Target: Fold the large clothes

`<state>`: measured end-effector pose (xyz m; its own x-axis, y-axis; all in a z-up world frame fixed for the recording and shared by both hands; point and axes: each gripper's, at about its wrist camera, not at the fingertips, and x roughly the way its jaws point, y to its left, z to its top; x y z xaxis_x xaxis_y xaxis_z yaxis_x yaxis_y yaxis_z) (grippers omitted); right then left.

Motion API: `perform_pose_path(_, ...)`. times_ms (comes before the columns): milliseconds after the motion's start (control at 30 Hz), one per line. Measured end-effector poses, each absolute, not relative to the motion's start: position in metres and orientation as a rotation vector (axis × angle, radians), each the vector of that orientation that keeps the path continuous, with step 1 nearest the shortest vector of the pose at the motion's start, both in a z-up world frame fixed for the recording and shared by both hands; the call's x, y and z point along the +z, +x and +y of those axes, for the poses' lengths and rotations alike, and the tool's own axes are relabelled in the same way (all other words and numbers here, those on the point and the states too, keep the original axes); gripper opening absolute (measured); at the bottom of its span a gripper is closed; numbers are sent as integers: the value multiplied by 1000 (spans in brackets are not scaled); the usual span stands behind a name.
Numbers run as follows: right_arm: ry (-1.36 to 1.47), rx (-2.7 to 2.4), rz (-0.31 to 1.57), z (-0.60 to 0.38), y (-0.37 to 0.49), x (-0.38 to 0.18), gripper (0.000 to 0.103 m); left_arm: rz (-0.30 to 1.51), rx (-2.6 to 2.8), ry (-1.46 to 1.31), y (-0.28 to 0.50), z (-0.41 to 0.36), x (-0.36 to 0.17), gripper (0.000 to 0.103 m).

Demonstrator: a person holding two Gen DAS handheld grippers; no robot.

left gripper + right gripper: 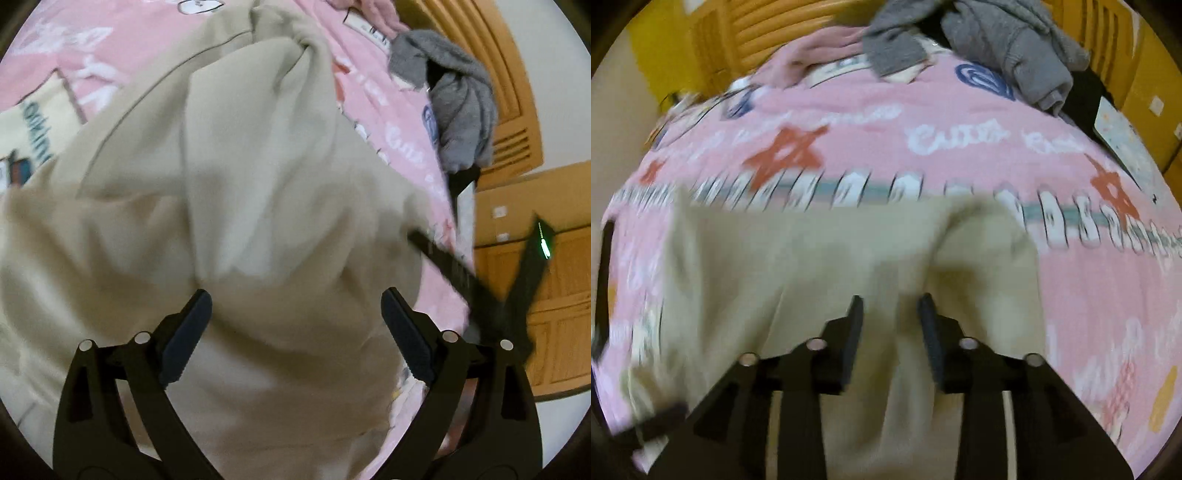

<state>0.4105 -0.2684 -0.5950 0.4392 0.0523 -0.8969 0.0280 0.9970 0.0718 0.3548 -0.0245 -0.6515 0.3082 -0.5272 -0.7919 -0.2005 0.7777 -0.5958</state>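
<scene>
Beige cotton garment (pixel 258 206) bunched on pink printed blanket (pixel 960 122). Left gripper (pixel 295 332) spread wide, right gripper (pixel 891 332) part-spread; neither pinching cloth.

Both tools are matte black plastic. The left gripper (pixel 295 332) has two curved, hollowed arms, each with a pair of round silver pivot pins, and carries dark blue-grey pads (pixel 186 338) with toothed edges. The right gripper (pixel 891 334) has straighter, angular arms with the same silver pins (pixel 817 344) and flat dark pads. No hand or sleeve shows.
</scene>
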Motion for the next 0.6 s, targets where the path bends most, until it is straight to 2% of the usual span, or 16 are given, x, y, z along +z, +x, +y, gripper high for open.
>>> perform_pose_path(67,-17,-60,1150,-264,378,-615,35,1341,-179,-621,349,-23,-673,91)
perform_pose_path(133,-93,-119,1187,-264,356,-644,40,1384,-196,-595,343,-17,-692,91)
perform_pose_path(167,-113,-139,1167,-262,346,-647,47,1392,-245,-489,340,-21,-689,91)
perform_pose_path(200,-132,-152,1150,-259,336,-642,47,1393,-261,-409,337,-25,-682,91)
perform_pose_path(267,-106,-168,1141,-258,315,-621,48,1367,-296,-259,319,-23,-654,91)
perform_pose_path(333,-17,-169,1115,-264,284,-590,60,1330,-314,-179,295,-2,-621,91)
perform_pose_path(367,0,-186,1101,-269,271,-578,71,1319,-309,-157,285,9,-610,91)
perform_pose_path(500,100,-200,953,-288,171,-514,86,1269,-265,-211,248,73,-566,91)
perform_pose_path(600,119,-239,940,-307,110,-493,88,1258,-231,-305,215,118,-548,91)
